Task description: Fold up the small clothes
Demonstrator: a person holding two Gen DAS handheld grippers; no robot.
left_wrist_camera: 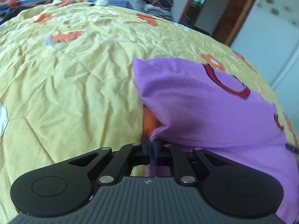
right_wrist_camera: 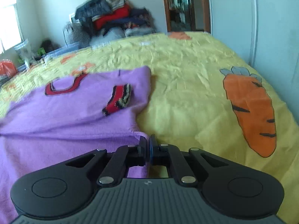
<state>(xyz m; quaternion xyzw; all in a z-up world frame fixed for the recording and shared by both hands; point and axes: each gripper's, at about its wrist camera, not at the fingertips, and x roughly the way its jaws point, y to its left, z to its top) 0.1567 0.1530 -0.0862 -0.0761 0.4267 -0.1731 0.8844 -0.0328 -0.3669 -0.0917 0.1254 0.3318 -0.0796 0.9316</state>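
A small purple top with a red and black neck trim lies on the yellow quilt. My left gripper is shut on its near hem at the left corner. In the right wrist view the same purple top spreads to the left, with its red neck trim and a striped red cuff folded onto it. My right gripper is shut on the hem's right corner.
The yellow quilt has a large orange carrot print on the right. A heap of clothes is stacked past the far edge of the bed. A doorway and a pale wardrobe stand beyond.
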